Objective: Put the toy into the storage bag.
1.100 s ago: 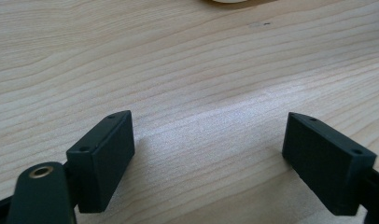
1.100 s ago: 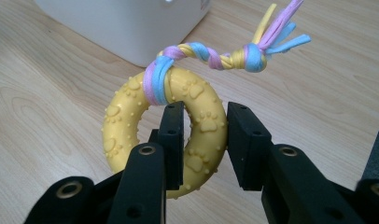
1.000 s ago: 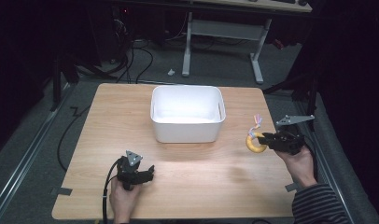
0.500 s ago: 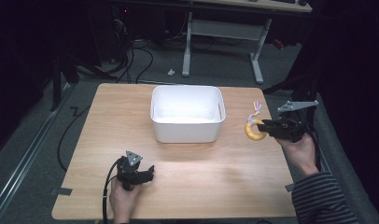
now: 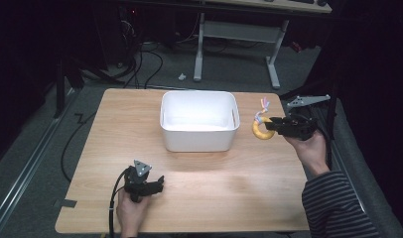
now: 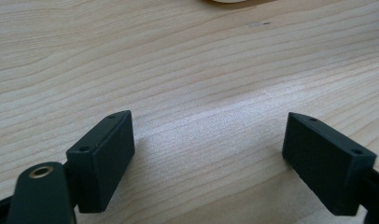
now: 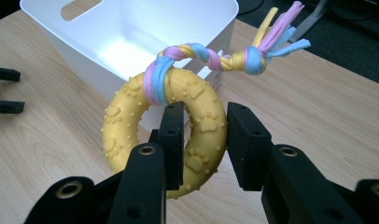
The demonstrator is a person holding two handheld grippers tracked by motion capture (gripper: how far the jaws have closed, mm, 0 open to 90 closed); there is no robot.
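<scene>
a light wooden table (image 5: 229, 198) carries a white plastic tub (image 5: 199, 121) standing near its far edge, roughly midway across the top.

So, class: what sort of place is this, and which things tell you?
Probably a lab or workshop: a light wooden table on grey carpet, tangled black cables behind it, and a metal-legged desk beyond.

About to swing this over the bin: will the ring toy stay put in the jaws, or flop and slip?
The ring toy looks like firm rubber, so it should hold its shape. Its raised paw bumps probably help the right gripper, clamped across one side, keep hold. The braided rope tail looks soft and will likely dangle and swing.
</scene>
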